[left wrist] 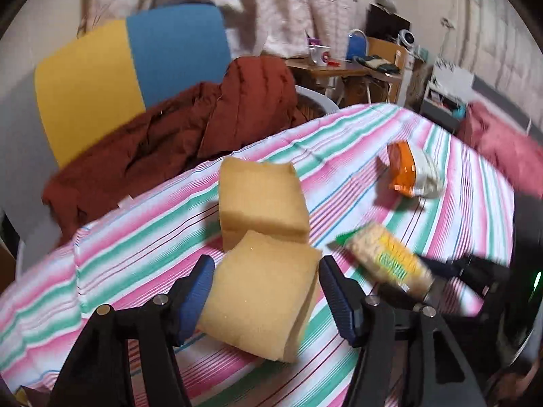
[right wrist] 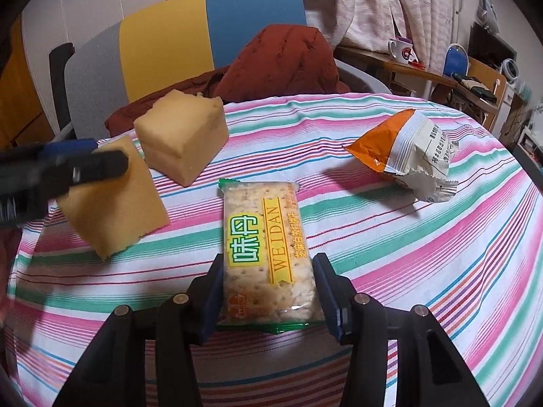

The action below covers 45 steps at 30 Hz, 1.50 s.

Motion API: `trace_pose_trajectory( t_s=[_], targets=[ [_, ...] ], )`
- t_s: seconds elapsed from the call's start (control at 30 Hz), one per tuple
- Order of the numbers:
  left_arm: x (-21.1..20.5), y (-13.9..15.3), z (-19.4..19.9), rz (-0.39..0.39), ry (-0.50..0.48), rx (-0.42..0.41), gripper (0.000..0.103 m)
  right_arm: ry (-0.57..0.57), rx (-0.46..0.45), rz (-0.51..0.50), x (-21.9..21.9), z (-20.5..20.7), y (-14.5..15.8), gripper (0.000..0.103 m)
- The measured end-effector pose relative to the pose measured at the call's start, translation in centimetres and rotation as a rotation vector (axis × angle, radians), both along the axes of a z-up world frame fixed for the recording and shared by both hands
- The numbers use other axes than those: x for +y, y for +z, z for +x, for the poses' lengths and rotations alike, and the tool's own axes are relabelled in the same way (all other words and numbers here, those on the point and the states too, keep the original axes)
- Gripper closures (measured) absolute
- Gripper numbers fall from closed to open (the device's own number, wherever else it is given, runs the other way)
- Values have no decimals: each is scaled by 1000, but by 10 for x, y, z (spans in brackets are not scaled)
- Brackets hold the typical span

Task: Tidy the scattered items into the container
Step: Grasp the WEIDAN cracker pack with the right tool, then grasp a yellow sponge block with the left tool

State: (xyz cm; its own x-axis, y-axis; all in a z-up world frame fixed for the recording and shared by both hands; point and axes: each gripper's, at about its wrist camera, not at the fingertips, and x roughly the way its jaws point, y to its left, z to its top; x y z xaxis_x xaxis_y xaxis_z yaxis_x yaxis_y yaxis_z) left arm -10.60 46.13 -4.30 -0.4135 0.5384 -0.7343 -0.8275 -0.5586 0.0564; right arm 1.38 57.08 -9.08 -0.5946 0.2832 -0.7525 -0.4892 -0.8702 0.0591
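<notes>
A flat yellow sponge (left wrist: 258, 305) lies tilted between the jaws of my left gripper (left wrist: 268, 291). The blue pads stand close to its sides, and a thin gap shows on the right, so the gripper is open. A thicker sponge block (left wrist: 261, 200) rests just beyond it. My right gripper (right wrist: 269, 291) is shut on a packet of crackers (right wrist: 264, 237), with both pads against its long edges. An orange and white snack bag (right wrist: 407, 156) lies farther right on the striped cloth. In the right wrist view, the left gripper (right wrist: 85, 162) hangs over the flat sponge (right wrist: 112, 210), next to the block (right wrist: 183, 139).
A pink, green and white striped cloth (left wrist: 373, 129) covers the table. Behind the far edge stands a chair with a blue and yellow back (left wrist: 135, 61), and a rust-red jacket (left wrist: 152, 142) is draped on it. At the back right, a cluttered desk holds a mug (left wrist: 319, 57).
</notes>
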Motion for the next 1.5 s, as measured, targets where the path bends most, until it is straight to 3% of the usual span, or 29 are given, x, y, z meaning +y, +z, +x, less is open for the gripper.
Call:
trace_pose_trajectory(
  t_s=[0.1,0.47,0.93,1.5],
  targets=[
    [-2,-1,9,-13,3,39,42,0,0,3,0,0,0,52],
    [-40,-3,32,46,84,37,50,-4,-7,36,-4,0,1,53],
    [-92,-17,53,116,185,-63,57,30,31,98,-33,11,13,54],
    [-135,-14,101,196,216,-98,58,63,95,20,-79,45,19,54]
  ],
)
